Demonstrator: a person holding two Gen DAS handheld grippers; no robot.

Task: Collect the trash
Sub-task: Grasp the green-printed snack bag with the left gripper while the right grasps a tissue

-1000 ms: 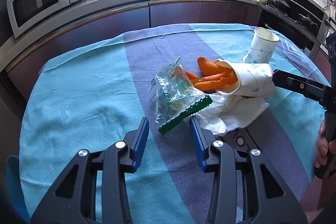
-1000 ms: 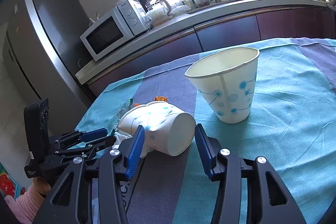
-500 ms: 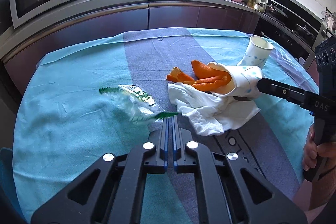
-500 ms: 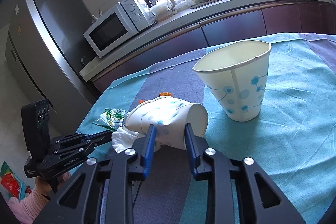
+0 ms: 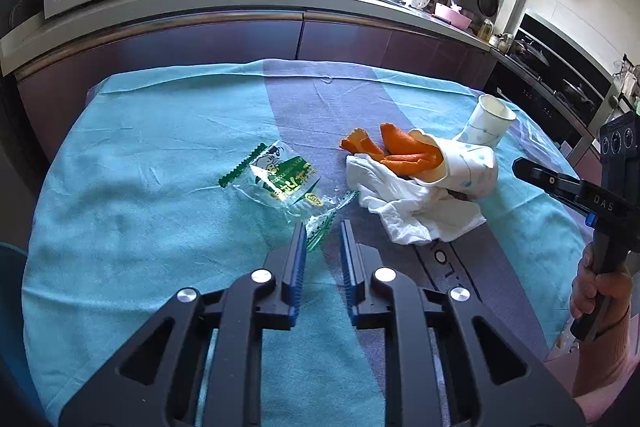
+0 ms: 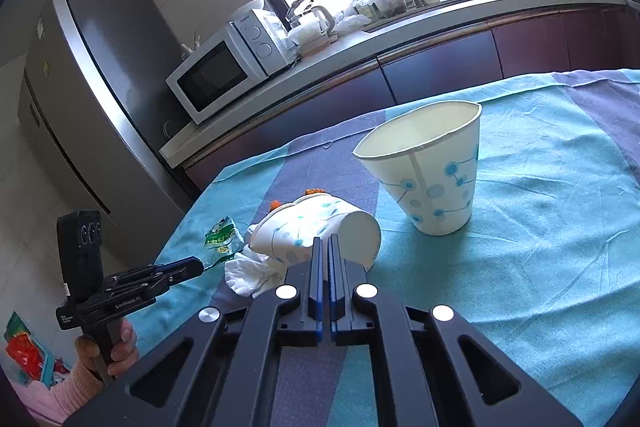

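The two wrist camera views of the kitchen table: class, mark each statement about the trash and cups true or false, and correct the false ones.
1. One white paper cup with blue dots stands upright on the cloth. True.
2. The tipped-over paper cup is empty. False: orange peel pieces poke out of its mouth.
3. The crumpled white tissue lies against the tipped-over cup. True.
4. The clear plastic wrapper with green print sits inside the upright cup. False: it lies flat on the teal and grey tablecloth.
5. The right tongs stand wide open. False: they are shut at the tipped-over cup's base.
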